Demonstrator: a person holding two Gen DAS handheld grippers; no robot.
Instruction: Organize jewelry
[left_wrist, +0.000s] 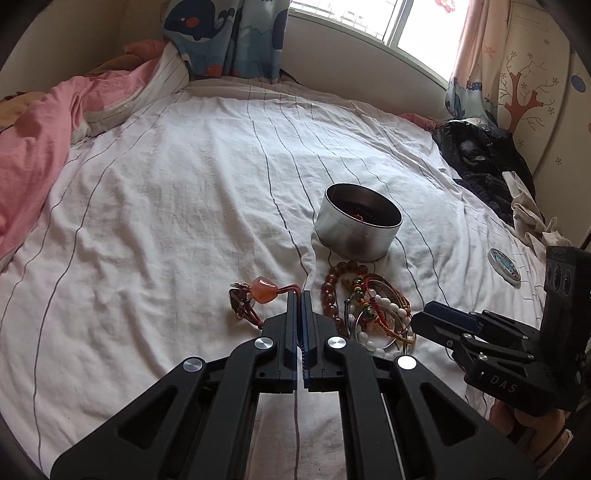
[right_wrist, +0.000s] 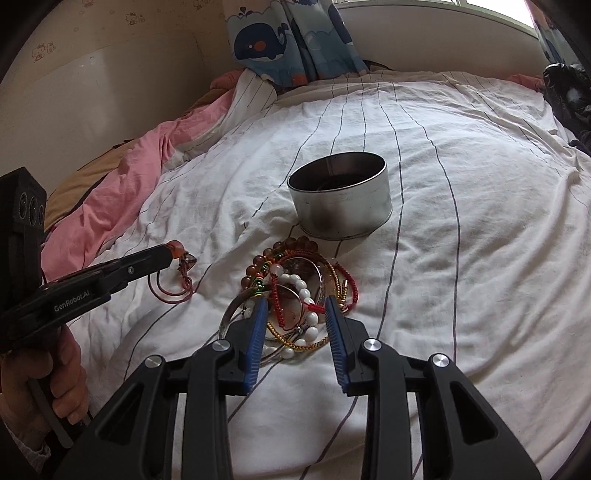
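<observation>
Left gripper: fingers pressed together on the red cord of a pendant necklace, just behind its orange stone; the rest of the cord and a darker charm lie slack on the bed sheet.
Right gripper: fingers spread, poised low over the jewelry pile, one on each side of it; gripping nothing.
Jewelry pile: amber bead bracelet, white bead bracelet, red braided cords, thin metal bangles, all tangled and overlapping, just in front of the tin.
Round metal tin: upright, open, a few dark pieces already inside.
Small round lid-like disc: on the sheet, well apart to the right.
Handling note, by judgement: the necklace looks bound for the tin. Lift it high enough that the trailing loop clears the rim, bring it over the opening, then release so the cord drops in whole. Keep it away from the pile, where it could snag.
</observation>
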